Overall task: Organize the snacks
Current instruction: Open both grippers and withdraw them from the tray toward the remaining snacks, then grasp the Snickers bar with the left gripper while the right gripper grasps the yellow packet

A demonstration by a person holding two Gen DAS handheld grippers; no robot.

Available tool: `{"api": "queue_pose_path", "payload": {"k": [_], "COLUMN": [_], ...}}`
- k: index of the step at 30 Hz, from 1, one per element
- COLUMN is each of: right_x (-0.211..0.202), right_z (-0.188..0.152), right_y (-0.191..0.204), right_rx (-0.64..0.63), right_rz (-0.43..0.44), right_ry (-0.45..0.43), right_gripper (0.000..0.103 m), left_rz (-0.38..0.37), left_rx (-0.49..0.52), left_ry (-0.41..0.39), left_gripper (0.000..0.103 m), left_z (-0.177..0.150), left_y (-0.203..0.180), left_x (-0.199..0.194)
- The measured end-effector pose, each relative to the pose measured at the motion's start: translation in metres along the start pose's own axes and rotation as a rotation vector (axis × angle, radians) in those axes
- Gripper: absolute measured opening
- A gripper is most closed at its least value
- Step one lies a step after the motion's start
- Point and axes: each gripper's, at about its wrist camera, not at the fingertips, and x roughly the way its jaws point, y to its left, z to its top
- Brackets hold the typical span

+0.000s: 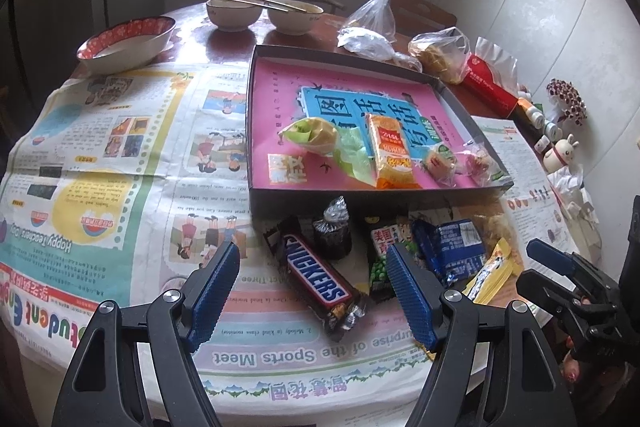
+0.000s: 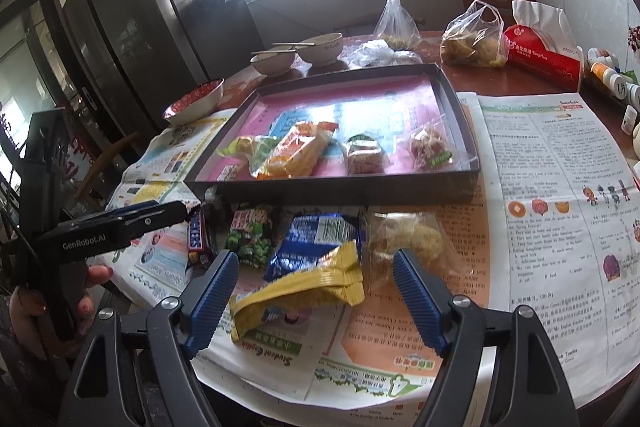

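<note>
With jaws spread and empty, the right gripper [image 2: 314, 301] needed to straddle the crinkled yellow foil packet [image 2: 298, 293] squarely, then lift it into the shallow dark cardboard tray [image 2: 332, 193].

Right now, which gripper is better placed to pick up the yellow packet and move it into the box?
The right gripper. The yellow packet lies between its open fingers, near the tips. The left gripper is open over the Snickers bar, farther from the packet. The box stands just behind the loose snacks.
</note>
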Motion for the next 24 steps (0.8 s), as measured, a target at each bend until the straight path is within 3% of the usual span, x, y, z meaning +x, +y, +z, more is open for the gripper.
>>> {"api": "queue_pose_path", "payload": {"k": [21,24], "right_x": [0.03,0.034], "right_z": [-0.02,-0.021], "right_y": [0.008,0.011], "right_rx": [0.018,0.021], "right_rz": [0.127,0.14], "right_ry": [0.123,0.14], "right_gripper": [0.079,0.075], "left_rz": [0.024,0.026], "left_rx": [-0.016,-0.016], "left_ry": [0.053,0.055], "left_gripper": [0.077,0.077], "left_z": [-0.01,-0.009], "left_y": [0.009,0.01], "left_x": [0.021,0.023]}}
